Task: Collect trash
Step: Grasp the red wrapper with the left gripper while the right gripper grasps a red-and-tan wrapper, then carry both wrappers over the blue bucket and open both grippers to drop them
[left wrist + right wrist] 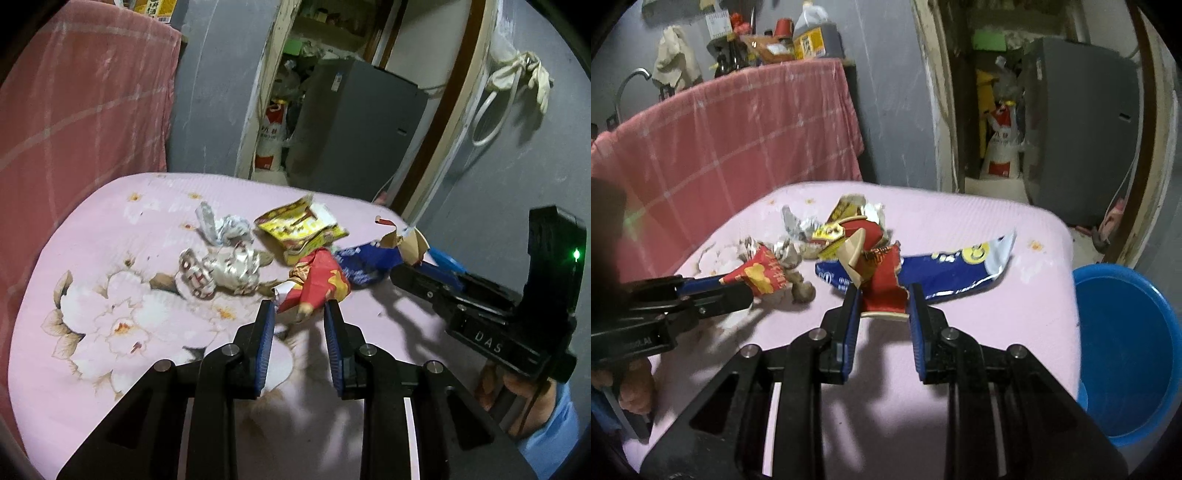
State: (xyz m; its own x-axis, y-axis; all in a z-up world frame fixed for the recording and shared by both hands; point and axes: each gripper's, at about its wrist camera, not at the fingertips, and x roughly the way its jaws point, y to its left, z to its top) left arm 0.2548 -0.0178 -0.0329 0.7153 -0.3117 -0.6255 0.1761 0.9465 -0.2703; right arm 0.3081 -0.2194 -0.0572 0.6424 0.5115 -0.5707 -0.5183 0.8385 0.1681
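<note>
Pink checked cloth (738,140) behind table; grey fridge (1078,140) in doorway; oil bottle (812,33) on counter.

Grey painted walls (221,74). Pink checked cloth (738,140) draped over a counter at left of frame, bottles and jars on top (812,37). Open doorway with worn cream frame (934,92) at upper right; grey fridge (1078,129) and sacks inside. Dim indoor light.
</note>
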